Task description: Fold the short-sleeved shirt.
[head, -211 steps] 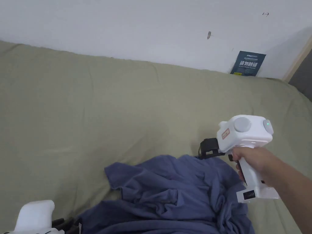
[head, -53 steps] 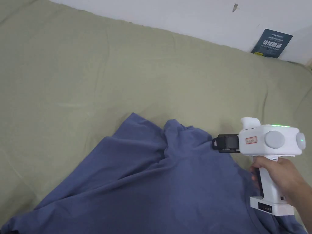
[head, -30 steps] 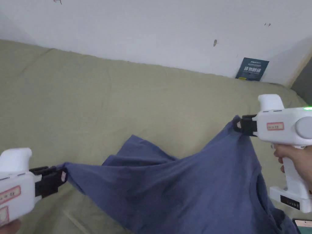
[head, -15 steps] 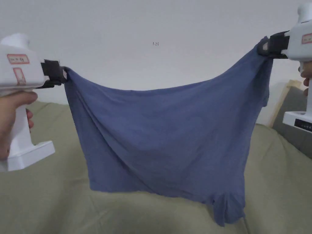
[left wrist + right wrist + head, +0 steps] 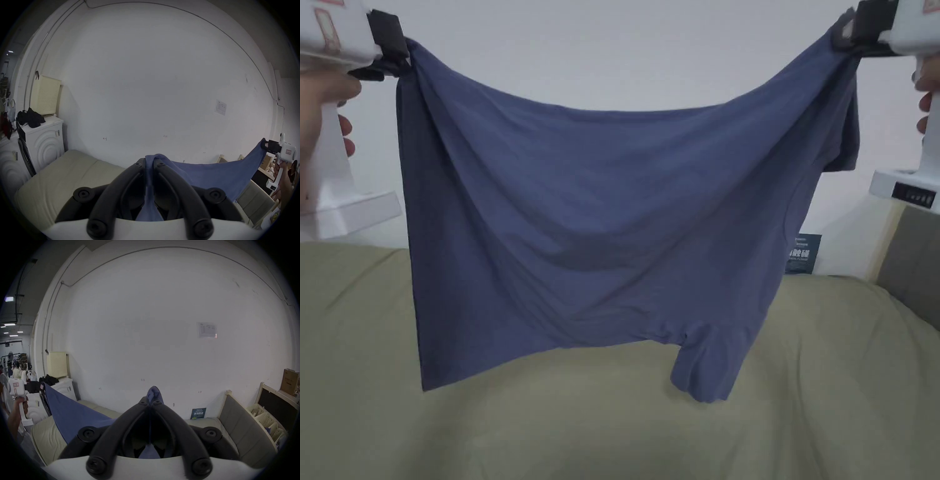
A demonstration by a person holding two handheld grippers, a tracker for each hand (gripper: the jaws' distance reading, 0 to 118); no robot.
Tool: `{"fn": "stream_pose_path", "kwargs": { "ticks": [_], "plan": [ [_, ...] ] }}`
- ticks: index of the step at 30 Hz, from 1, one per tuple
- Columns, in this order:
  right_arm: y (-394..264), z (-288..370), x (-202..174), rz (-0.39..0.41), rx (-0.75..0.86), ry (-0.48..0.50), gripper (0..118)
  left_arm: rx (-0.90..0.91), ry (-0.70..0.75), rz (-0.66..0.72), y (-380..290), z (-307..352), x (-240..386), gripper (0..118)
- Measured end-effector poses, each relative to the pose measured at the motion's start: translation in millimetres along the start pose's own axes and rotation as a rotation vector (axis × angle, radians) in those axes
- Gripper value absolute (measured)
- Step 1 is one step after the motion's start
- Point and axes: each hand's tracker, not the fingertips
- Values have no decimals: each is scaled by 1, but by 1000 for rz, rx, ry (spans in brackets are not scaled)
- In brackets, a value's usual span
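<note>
A blue short-sleeved shirt (image 5: 600, 231) hangs spread in the air above the olive bed (image 5: 850, 387). My left gripper (image 5: 403, 47) is shut on its upper left corner, and my right gripper (image 5: 842, 30) is shut on its upper right corner. The top edge sags between them. One sleeve (image 5: 706, 369) dangles at the lower right, another (image 5: 845, 140) hangs under the right gripper. In the left gripper view blue cloth (image 5: 150, 164) is pinched between the jaws of the left gripper (image 5: 149, 162). In the right gripper view the right gripper (image 5: 151, 400) clamps a bunch of cloth (image 5: 153, 393).
A white wall (image 5: 625, 56) stands behind the bed. A dark blue card (image 5: 803, 253) leans at the wall's foot. A grey headboard (image 5: 915, 262) is at the right. White machines (image 5: 42, 142) with dark clothes (image 5: 30, 118) on top stand left of the bed.
Both grippers have risen and lifted the shirt higher, so its lower hem now hangs free above the bed. The two grips are unchanged.
</note>
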Motion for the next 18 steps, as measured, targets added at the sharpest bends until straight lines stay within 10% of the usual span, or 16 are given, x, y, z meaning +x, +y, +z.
{"fn": "stream_pose_path", "kwargs": {
  "ticks": [9, 18],
  "plan": [
    [-128, -35, 10, -89, -84, 1, 1, -99, 60, 43, -145, -54, -31, 9],
    [-187, 68, -5, -142, -126, 53, 1, -183, 14, 53, -227, 20, -54, 9]
  ]
}}
